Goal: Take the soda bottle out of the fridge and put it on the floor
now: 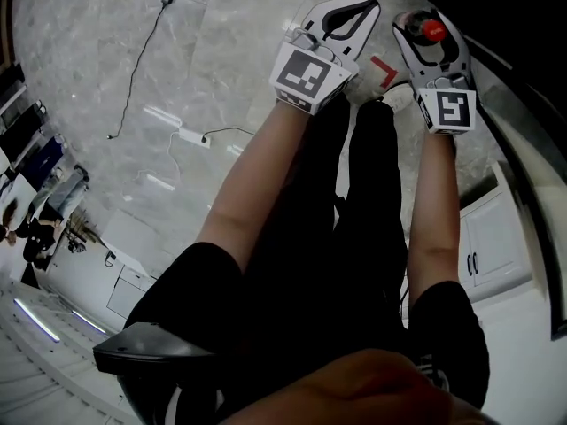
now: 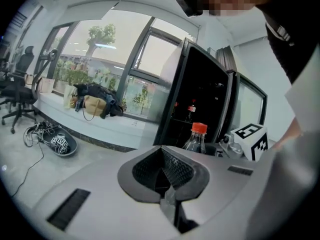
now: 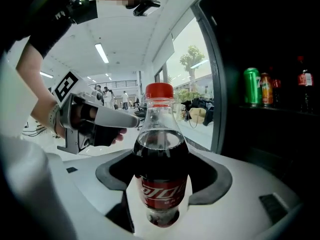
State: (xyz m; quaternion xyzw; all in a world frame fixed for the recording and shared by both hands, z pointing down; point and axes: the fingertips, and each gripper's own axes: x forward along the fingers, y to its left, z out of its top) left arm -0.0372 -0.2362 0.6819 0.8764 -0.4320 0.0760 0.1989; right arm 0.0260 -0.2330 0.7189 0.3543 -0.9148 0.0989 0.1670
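Note:
The soda bottle (image 3: pixel 160 184), dark cola with a red cap and red label, stands upright between the jaws of my right gripper (image 3: pixel 161 151), which is shut on it. In the head view its red cap (image 1: pixel 433 30) shows inside the right gripper (image 1: pixel 423 23), beside the dark fridge (image 1: pixel 523 25). My left gripper (image 1: pixel 344 9) hangs just left of it, shut with nothing held. In the left gripper view its pads (image 2: pixel 175 166) meet, and the bottle (image 2: pixel 196 138) shows beyond them in front of the open fridge (image 2: pixel 200 94).
Cans (image 3: pixel 252 86) and another bottle (image 3: pixel 304 79) sit on a fridge shelf. The grey marble floor (image 1: pixel 177 51) carries a cable and power strip (image 1: pixel 190 138). Shoes (image 2: pixel 55 141) lie below a window ledge with bags (image 2: pixel 95 104). My legs (image 1: pixel 337 202) are below the grippers.

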